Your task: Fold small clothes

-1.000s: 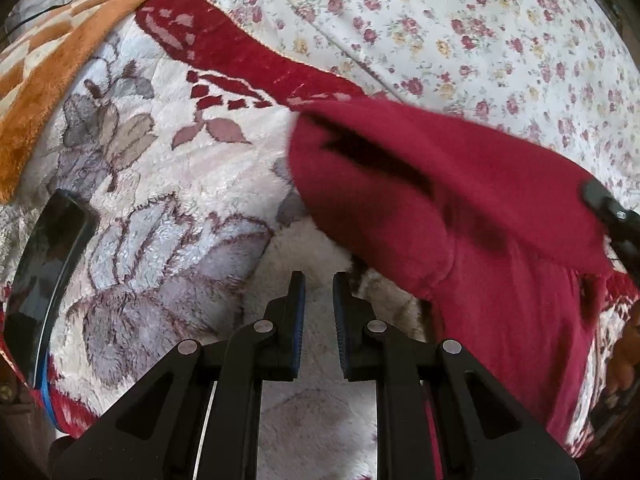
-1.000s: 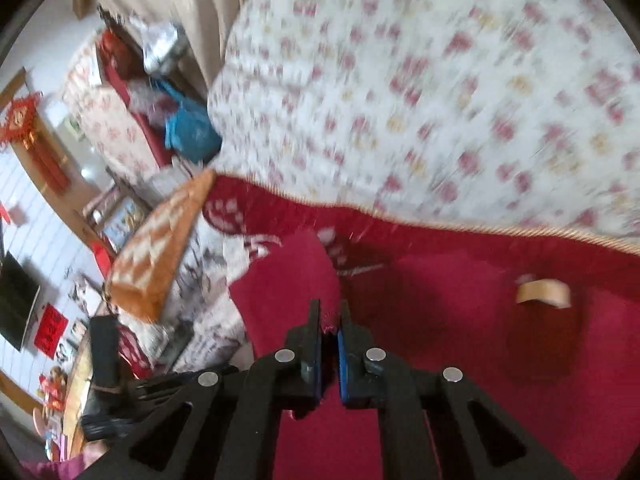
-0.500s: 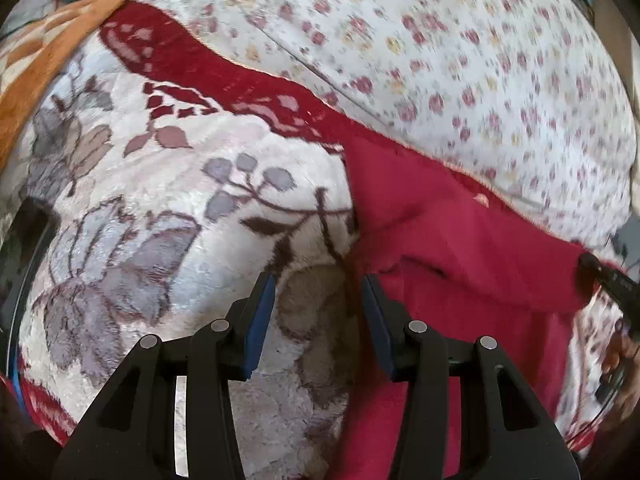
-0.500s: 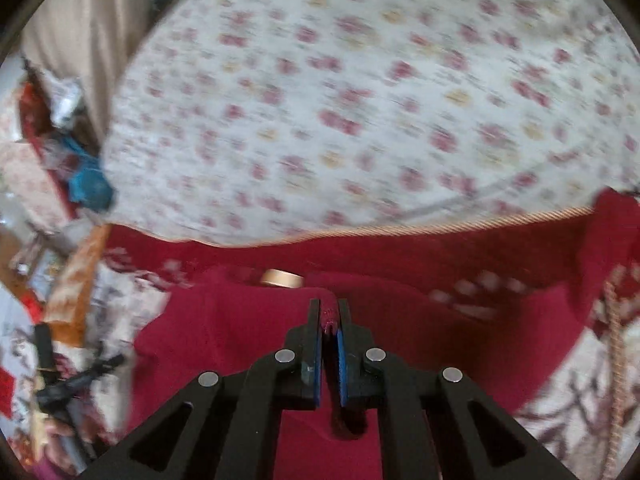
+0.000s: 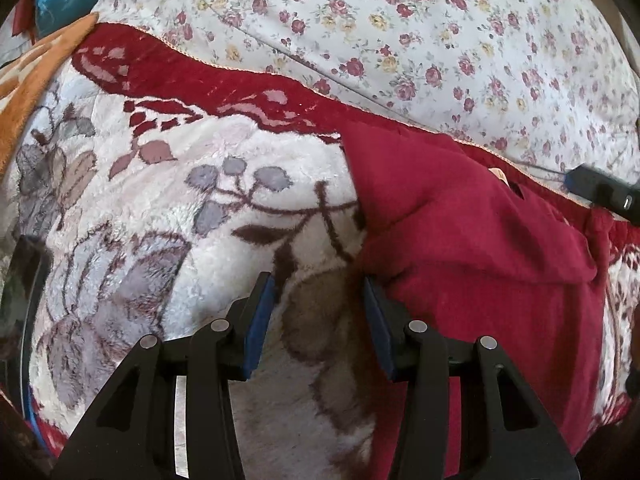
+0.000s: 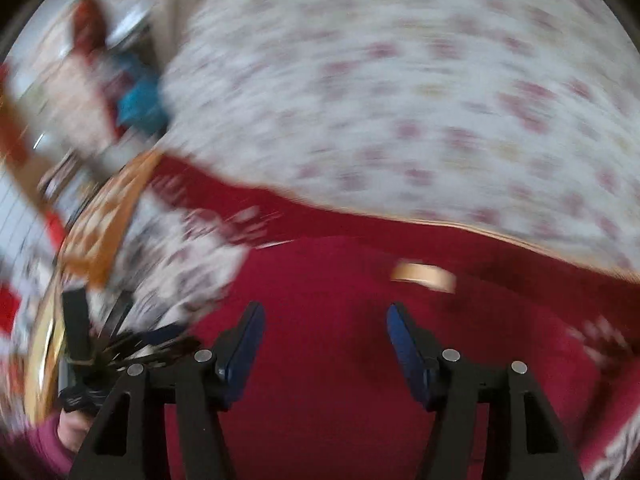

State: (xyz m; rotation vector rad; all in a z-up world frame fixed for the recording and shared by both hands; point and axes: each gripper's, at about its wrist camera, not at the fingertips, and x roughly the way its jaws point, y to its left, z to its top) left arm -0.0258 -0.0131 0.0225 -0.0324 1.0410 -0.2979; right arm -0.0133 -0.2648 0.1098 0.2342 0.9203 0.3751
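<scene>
My left gripper (image 5: 318, 316) hovers with its blue-padded jaws spread wide and empty over the plush white blanket with grey leaves and a dark red border (image 5: 168, 216), wider apart than a second ago. The soft, matte crimson knit garment (image 5: 472, 248) lies folded over itself at the blanket's far right edge, against the thin floral-print cotton sheet (image 5: 420, 28); my right-hand finger (image 5: 376, 320) sits just beside its near fold. My right gripper (image 6: 322, 340), clamped on the fabric half a second ago, now gapes wide and holds nothing above the garment; this view is motion-blurred.
</scene>
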